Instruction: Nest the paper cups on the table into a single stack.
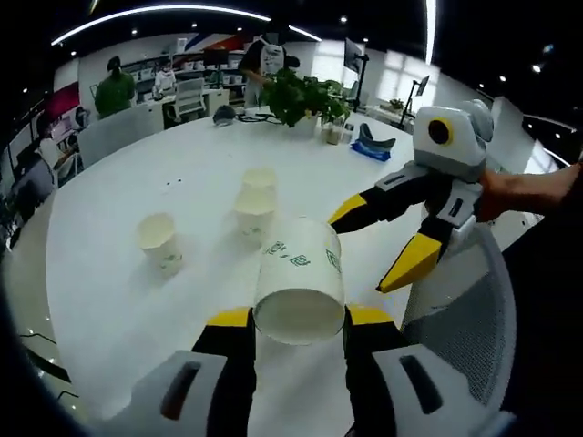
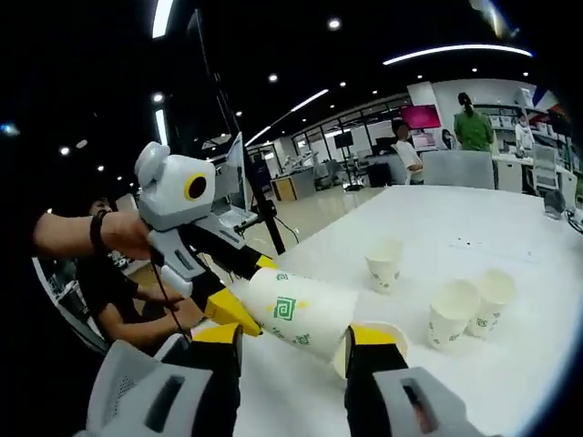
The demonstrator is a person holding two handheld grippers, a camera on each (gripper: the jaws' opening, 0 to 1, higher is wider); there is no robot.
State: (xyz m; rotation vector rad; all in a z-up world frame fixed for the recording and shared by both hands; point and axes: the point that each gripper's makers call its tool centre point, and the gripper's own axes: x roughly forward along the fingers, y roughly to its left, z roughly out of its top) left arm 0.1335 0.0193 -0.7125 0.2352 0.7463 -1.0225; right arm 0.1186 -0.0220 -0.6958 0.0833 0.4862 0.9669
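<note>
a person working two hand-held grippers sorts white paper cups with green printed logos on a round white table [image 1: 137, 300] in an open office. in the left gripper view, a lone white paper cup [image 1: 160, 241] stands upright ahead and to the left of the jaws, well apart from a pair of white paper cups [image 1: 255, 202] standing just beside each other straight ahead. the left gripper [image 1: 299, 320] is clamped on a tilted white paper cup [image 1: 301, 280], its yellow-tipped jaws pressing either side of the wall, the flat base turned toward the camera and the mouth pointing away toward the table. to the right, the right gripper [image 1: 373, 244] hangs over the table edge with its yellow tips spread and nothing between them, a hand [image 1: 528, 189] behind it. in the right gripper view the same held cup [image 2: 305, 314] lies across the front of the right gripper's own jaws, carried by the left gripper [image 2: 239, 300], with another white paper cup [image 2: 372, 344] peeking up just behind it.

the step in hand appears to be carrying the gripped cup to a standing one. the next move likely calls for turning it upright and lowering it squarely into an open mouth, without crushing the thin wall.
</note>
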